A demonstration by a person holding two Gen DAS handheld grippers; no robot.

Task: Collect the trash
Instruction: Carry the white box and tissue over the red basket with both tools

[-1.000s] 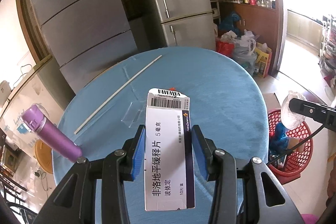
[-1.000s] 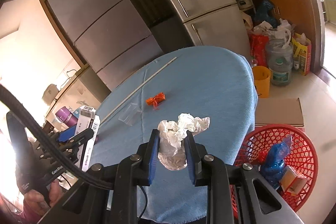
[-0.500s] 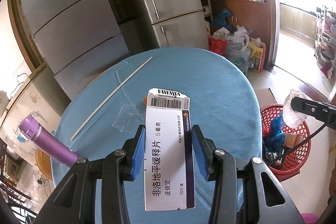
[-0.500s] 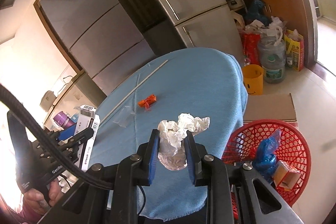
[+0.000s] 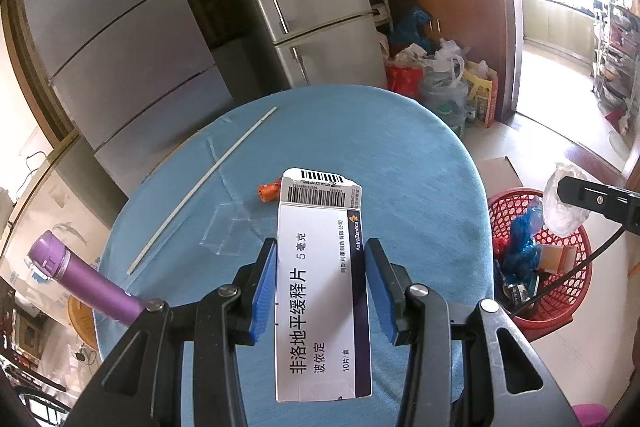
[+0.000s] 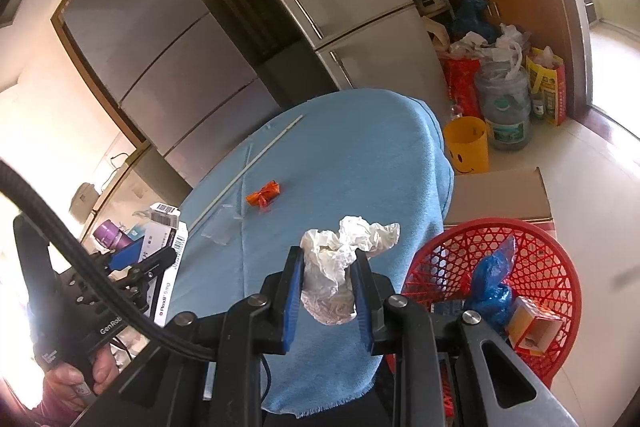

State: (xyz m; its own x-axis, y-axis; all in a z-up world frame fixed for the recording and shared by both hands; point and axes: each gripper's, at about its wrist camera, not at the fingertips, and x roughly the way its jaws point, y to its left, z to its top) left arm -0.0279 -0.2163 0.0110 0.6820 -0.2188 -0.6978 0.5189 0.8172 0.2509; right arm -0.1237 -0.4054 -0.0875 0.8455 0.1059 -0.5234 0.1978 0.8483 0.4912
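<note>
Left gripper (image 5: pixel 320 281): blue pads clamped on either long side of a white medicine box (image 5: pixel 322 291), barcode flap pointing away, lower centre of the left wrist view.

Right gripper (image 6: pixel 328 293): pads closed on a crumpled white tissue (image 6: pixel 340 267), lower centre of the right wrist view, with the tissue's loose end sticking out above the pads.

Table (image 5: pixel 400 155): round, covered in blue cloth, filling the middle of both views.

On the table: an orange wrapper (image 6: pixel 264 194) near the centre; a long white stick (image 5: pixel 200 193) lying diagonally toward the upper left; a clear plastic piece (image 5: pixel 228 231) between the stick and the wrapper.

Red basket (image 6: pixel 556 263): on the floor at the lower right, beside the table edge, holding a blue plastic bag (image 6: pixel 490 283) and a small orange carton (image 6: pixel 532 327).

Purple bottle (image 5: pixel 76 275): left edge of the left wrist view.

Yellow smiley bucket (image 6: pixel 468 145): on the floor, right of the table.
</note>
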